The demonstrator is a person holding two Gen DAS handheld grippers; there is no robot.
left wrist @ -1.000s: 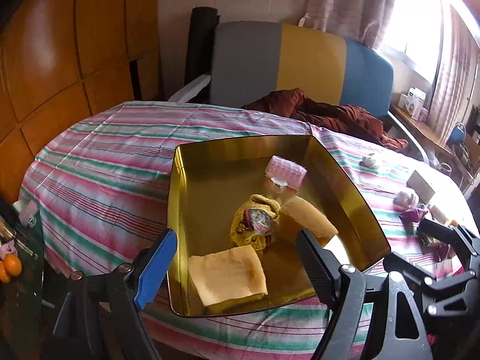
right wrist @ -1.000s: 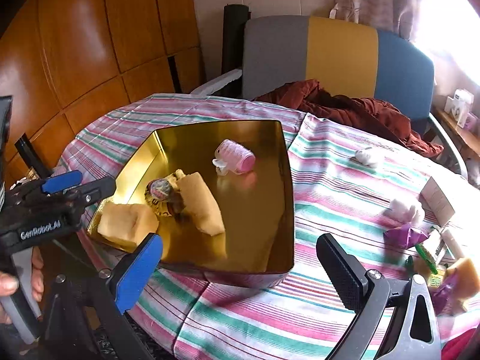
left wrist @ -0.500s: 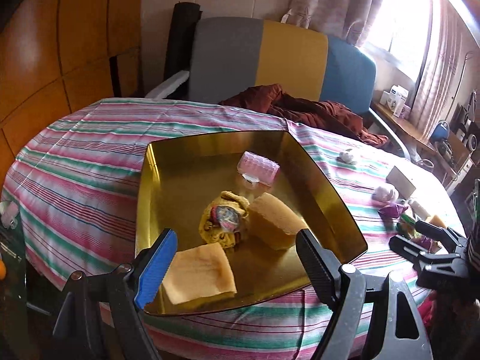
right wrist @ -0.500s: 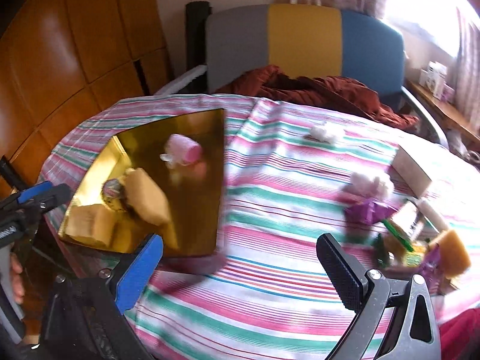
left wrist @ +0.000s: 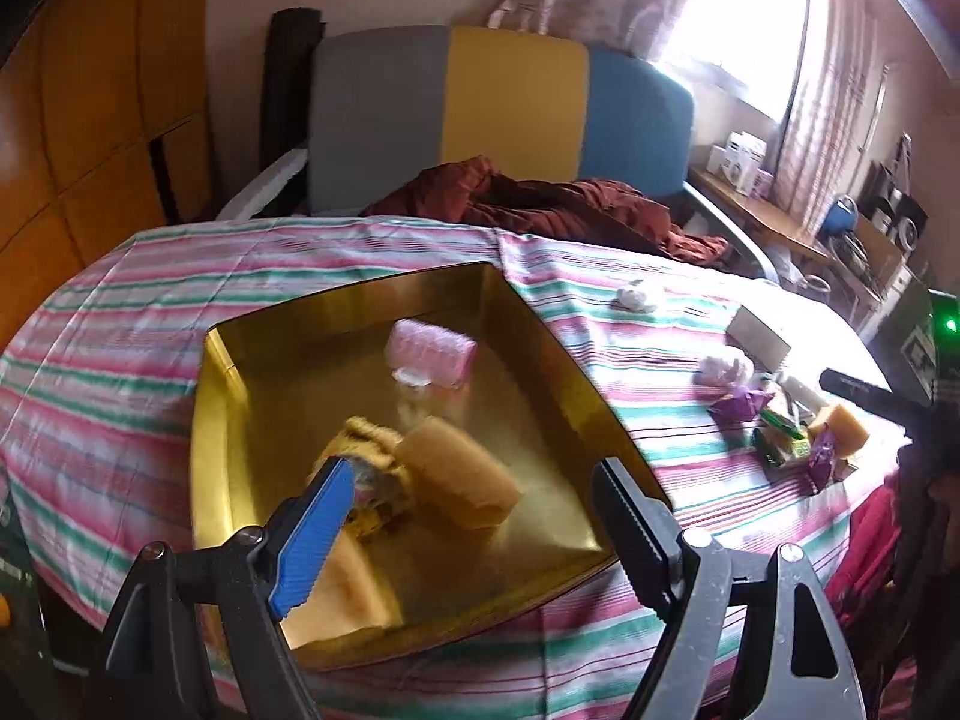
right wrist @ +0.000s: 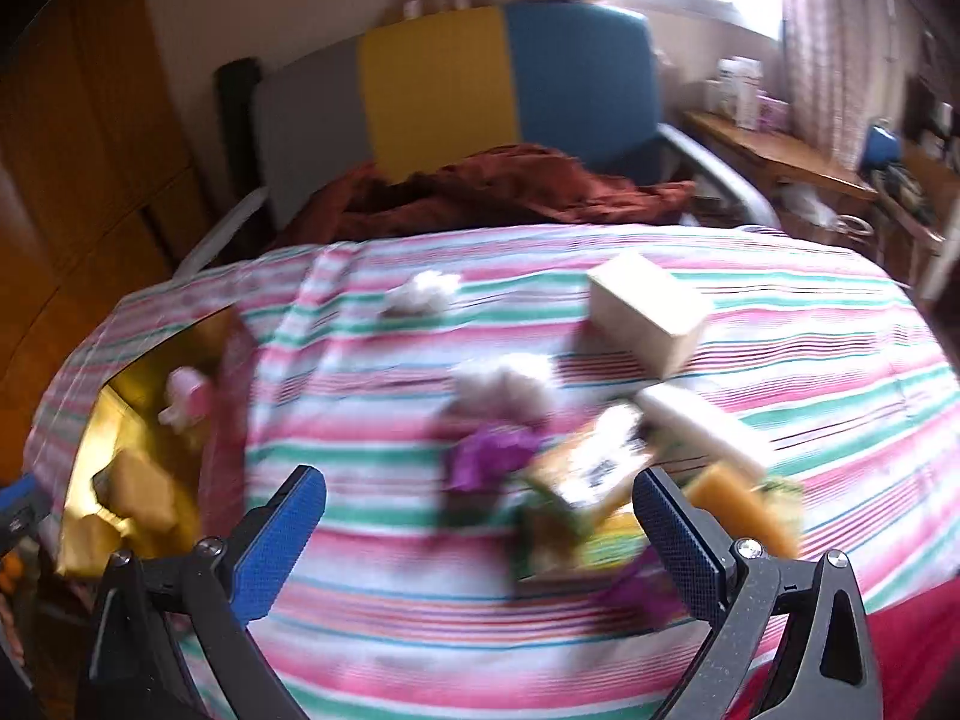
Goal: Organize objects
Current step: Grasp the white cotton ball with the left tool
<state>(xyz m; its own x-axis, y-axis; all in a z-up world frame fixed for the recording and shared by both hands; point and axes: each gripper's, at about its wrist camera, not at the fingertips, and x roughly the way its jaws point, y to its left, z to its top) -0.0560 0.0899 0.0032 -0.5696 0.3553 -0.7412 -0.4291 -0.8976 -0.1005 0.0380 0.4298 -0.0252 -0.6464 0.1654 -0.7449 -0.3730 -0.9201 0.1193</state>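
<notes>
Hovering over the gold tray (left wrist: pixel 240 420), the left tongs (left wrist: pixel 474 516) gape wide, empty. Inside the tray lie a pink roll (left wrist: pixel 431 352) and yellow sponges (left wrist: pixel 459 474). The right tongs (right wrist: pixel 480 534), also spread and empty, face blurred wrappers (right wrist: pixel 576 480) on the striped desk (right wrist: pixel 780 360). No writing is legible.

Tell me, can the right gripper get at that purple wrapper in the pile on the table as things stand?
Probably yes. The right gripper is open and empty, and the purple wrapper lies uncovered at the pile's near edge, just ahead of it. The white fluff sits close behind, so a stray pinch is possible.
</notes>
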